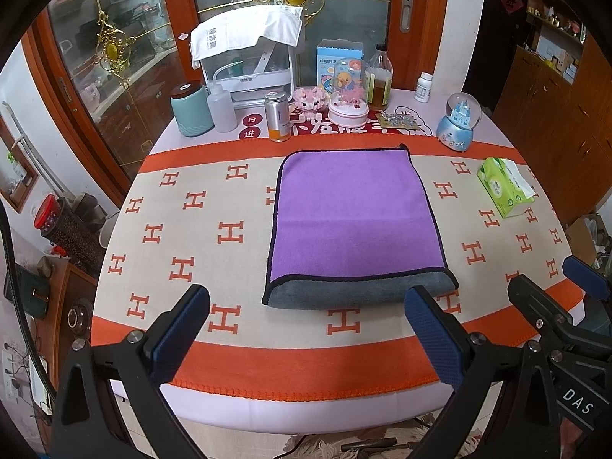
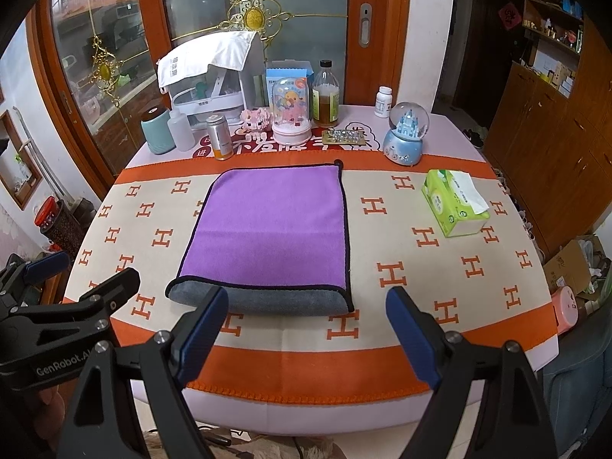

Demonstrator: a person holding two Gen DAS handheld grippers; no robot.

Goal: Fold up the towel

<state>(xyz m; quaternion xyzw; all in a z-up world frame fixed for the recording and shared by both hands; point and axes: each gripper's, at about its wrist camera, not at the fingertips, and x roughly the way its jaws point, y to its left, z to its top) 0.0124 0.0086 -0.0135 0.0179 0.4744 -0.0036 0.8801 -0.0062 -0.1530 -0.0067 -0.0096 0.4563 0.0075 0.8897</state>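
A purple towel (image 1: 354, 214) with a black hem and grey underside lies folded flat in the middle of the table, grey fold at its near edge; it also shows in the right wrist view (image 2: 271, 229). My left gripper (image 1: 306, 329) is open and empty, above the table's front edge just short of the towel's near edge. My right gripper (image 2: 306, 332) is open and empty, also at the front edge near the towel's near right corner. Each gripper shows at the side of the other's view, the right (image 1: 573, 290) and the left (image 2: 61, 279).
An orange and beige H-pattern cloth (image 1: 214, 229) covers the table. A green tissue pack (image 1: 505, 185) lies at the right. Bottles, a teal canister (image 1: 191, 109), a snow globe (image 1: 461, 122) and a white appliance (image 1: 248, 61) line the back edge. Cabinets stand to the right.
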